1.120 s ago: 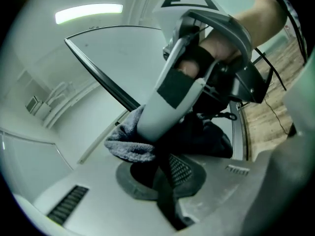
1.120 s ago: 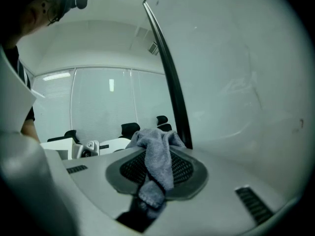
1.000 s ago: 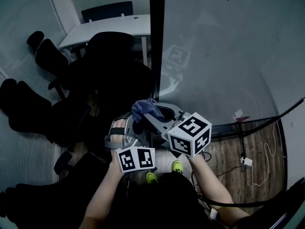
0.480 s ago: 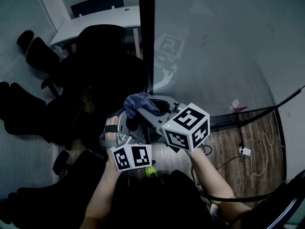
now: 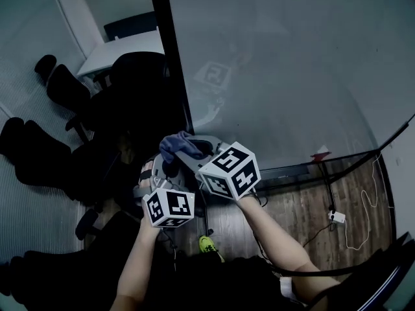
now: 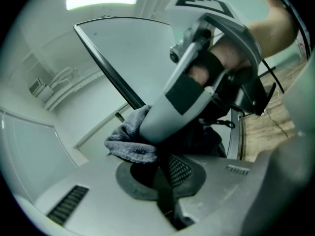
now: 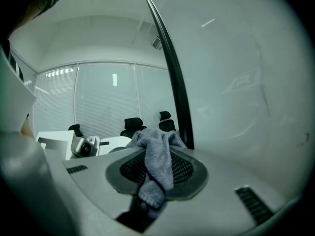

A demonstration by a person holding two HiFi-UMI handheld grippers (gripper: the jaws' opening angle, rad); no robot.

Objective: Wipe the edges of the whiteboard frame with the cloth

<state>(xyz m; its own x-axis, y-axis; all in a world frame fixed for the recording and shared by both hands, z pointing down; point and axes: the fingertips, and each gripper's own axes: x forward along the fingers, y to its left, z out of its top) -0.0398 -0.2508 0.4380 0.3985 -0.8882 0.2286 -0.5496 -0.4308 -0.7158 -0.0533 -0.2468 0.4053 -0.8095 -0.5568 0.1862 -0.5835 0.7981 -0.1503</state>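
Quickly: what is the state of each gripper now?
Left gripper: closed, seemingly empty.
Right gripper: closed on the cloth.

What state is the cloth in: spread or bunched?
Bunched. The cloth is a crumpled wad pinched in the right tool, with one end trailing loose.

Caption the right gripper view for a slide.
Right gripper, jaws shut on the grey cloth, facing the whiteboard's black frame edge, with office chairs behind.
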